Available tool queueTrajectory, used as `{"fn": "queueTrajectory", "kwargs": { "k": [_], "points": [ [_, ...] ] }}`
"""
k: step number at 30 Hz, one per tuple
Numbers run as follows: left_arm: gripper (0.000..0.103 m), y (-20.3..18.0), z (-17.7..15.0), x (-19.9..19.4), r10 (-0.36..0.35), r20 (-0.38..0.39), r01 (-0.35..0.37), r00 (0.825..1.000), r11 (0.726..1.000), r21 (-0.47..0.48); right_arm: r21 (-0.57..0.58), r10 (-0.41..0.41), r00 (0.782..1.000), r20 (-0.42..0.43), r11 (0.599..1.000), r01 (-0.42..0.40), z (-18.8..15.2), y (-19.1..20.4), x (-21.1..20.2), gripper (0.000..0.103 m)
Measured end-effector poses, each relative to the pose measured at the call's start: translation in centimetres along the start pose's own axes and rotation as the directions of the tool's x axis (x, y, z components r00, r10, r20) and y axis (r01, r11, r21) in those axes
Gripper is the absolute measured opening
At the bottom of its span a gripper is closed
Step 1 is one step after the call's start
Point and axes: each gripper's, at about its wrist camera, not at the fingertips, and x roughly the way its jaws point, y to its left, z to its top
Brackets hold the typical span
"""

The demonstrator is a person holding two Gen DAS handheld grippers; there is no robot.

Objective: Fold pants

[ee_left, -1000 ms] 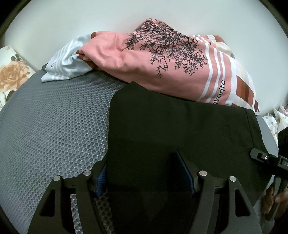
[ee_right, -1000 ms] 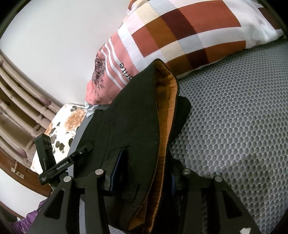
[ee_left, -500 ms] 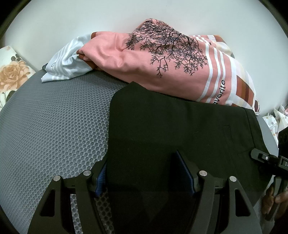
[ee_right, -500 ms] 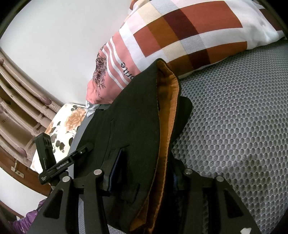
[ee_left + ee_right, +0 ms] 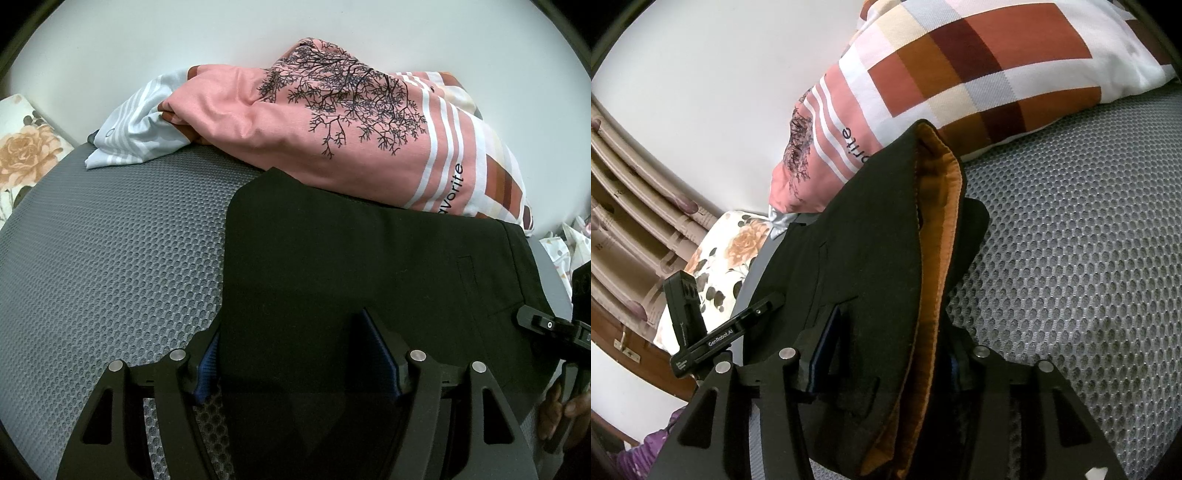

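Pants lie folded into a compact black slab on the grey mesh mattress — folding looks nearly done, release and tidying remaining. Left gripper stands spread, its fingers straddling the slab's near edge without pinching. Right gripper has just been opening, the orange-lined waistband end between its fingers, the left pad clear of the cloth. Behind — a pink tree-print pillow, white wall.
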Motion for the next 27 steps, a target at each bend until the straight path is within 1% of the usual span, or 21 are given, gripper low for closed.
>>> {"fn": "queueTrajectory", "kwargs": {
  "k": [11,15,18,21,23,25,26,27],
  "points": [
    [0.07,0.2,0.0,0.0,0.003,0.0,-0.003,1.0,1.0,0.001,-0.007,0.001,1.0,0.0,1.0,-0.001,0.0,0.1,0.0,0.048],
    [0.071,0.4,0.0,0.1,0.009,0.0,-0.009,1.0,1.0,0.0,-0.02,0.005,1.0,-0.003,1.0,-0.005,0.0,0.3,0.2,0.052],
    [0.075,0.3,0.1,0.1,0.025,-0.001,-0.025,1.0,1.0,-0.001,-0.029,0.01,1.0,-0.006,1.0,-0.01,0.1,0.5,0.3,0.056],
    [0.082,0.5,0.2,0.1,0.037,-0.01,-0.037,0.999,0.999,-0.012,-0.025,0.021,1.0,-0.013,0.999,-0.021,0.2,0.4,0.3,0.061],
    [0.086,0.6,0.2,-0.1,0.06,-0.016,-0.06,0.998,0.998,-0.022,0.009,0.013,1.0,-0.007,1.0,-0.013,0.3,0.3,-0.2,0.067],
    [0.087,0.6,0.1,-0.7,0.109,-0.001,-0.109,0.994,0.994,-0.016,0.006,-0.018,1.0,0.004,1.0,0.018,0.4,0.6,-1.0,0.093],
    [0.087,0.4,0.1,-1.2,0.131,0.01,-0.131,0.991,0.991,-0.006,-0.014,-0.045,0.998,0.034,0.999,0.046,0.5,1.1,-1.9,0.095],
    [0.087,0.1,0.0,-1.9,0.168,0.028,-0.168,0.985,0.986,0.013,-0.025,-0.052,0.997,0.064,0.998,0.054,0.7,1.5,-3.0,0.095]
  ]
}}
